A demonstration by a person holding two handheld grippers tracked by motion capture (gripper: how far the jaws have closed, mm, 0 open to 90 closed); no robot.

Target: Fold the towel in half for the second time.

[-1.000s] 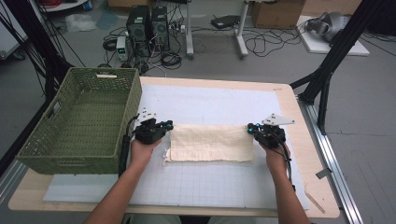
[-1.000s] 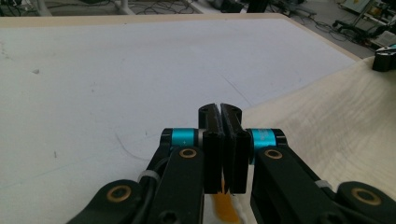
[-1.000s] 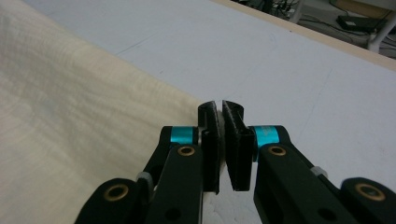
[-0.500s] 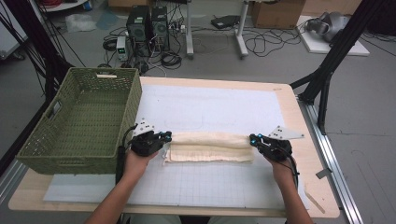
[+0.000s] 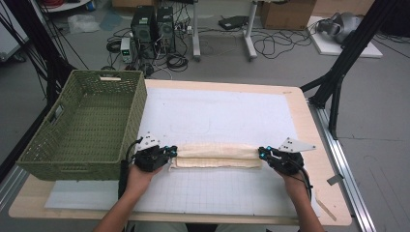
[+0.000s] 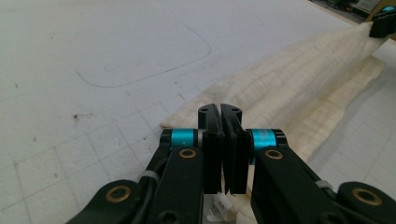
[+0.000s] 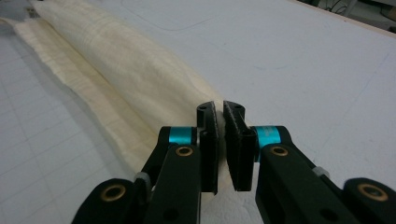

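Two folds look done: your cream towel lies as a narrow strip just right of the green wicker basket. Left gripper and right gripper each pinch one end; further folding and basketing probably remain.

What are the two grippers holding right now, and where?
Both hold the cream towel: left gripper pinches its left end, right gripper its right end.
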